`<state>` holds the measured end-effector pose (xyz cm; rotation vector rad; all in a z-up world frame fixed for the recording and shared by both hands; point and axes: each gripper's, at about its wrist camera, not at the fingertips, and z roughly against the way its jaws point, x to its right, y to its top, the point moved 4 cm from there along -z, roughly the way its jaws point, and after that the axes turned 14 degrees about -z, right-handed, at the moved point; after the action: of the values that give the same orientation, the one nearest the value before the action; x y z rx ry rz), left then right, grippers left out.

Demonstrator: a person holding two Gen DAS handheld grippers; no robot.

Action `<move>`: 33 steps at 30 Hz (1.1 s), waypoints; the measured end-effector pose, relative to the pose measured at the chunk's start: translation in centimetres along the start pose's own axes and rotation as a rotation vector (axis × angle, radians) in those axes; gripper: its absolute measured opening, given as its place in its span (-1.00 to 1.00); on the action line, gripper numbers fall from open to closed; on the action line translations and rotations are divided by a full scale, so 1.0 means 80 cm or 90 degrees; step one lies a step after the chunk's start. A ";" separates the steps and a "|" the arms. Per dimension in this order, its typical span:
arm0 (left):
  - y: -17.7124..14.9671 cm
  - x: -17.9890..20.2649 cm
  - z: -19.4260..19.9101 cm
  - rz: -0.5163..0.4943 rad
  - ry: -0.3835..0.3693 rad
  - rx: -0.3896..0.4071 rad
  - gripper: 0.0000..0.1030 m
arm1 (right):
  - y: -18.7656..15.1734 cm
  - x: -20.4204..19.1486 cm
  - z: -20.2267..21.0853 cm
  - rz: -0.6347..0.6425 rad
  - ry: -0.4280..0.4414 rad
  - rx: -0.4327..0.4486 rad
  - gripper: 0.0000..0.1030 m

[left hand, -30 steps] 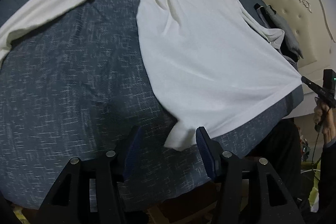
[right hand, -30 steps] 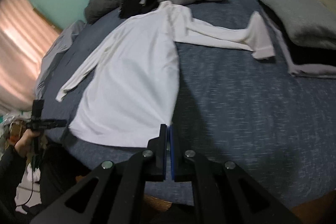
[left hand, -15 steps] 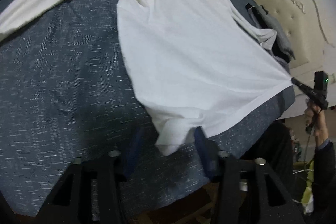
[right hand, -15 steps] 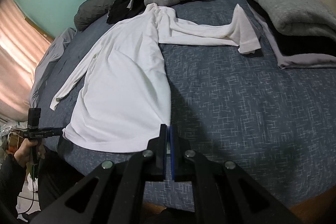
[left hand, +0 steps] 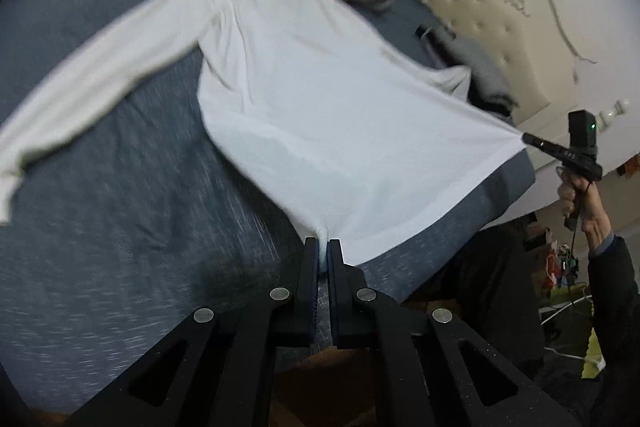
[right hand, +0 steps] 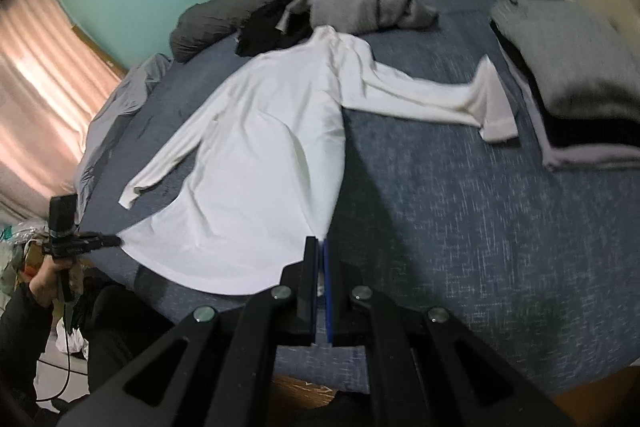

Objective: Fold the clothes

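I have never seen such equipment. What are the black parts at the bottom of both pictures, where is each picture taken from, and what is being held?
There is no robot here. A person holds a hand tool with two jaws in each hand, and a wide-angle camera on each tool looks along its jaws, so the black parts are the tool itself. One picture comes from the left gripper, the other from the right gripper. A white long-sleeved shirt lies spread on a blue bed cover, beside folded grey clothes. Each gripper is shut on one bottom corner of the shirt; the left jaws have just been closing on it.

Shirt (right hand: 256, 163) on bed (right hand: 460, 227), folded stack (right hand: 576, 95) right.
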<state>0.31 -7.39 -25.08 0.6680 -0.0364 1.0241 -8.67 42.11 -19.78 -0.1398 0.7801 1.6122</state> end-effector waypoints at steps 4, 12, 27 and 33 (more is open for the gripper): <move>0.011 -0.009 0.067 -0.004 0.026 0.041 -0.92 | 0.004 -0.026 0.025 0.009 0.024 0.006 -0.96; -0.022 -0.047 0.043 0.032 0.047 0.004 -0.92 | -0.019 -0.020 -0.001 0.011 -0.014 -0.027 -0.96; -0.084 -0.069 -0.048 0.069 0.031 -0.094 -0.91 | -0.080 0.062 -0.080 -0.026 -0.096 -0.099 -0.93; -0.076 -0.076 -0.034 0.086 0.036 -0.067 -0.55 | -0.075 0.055 -0.093 -0.029 -0.090 -0.110 -0.30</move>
<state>1.15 -12.79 -32.28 0.5453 -0.0865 1.1617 -6.68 41.62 -30.10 -0.1638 0.5257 1.6254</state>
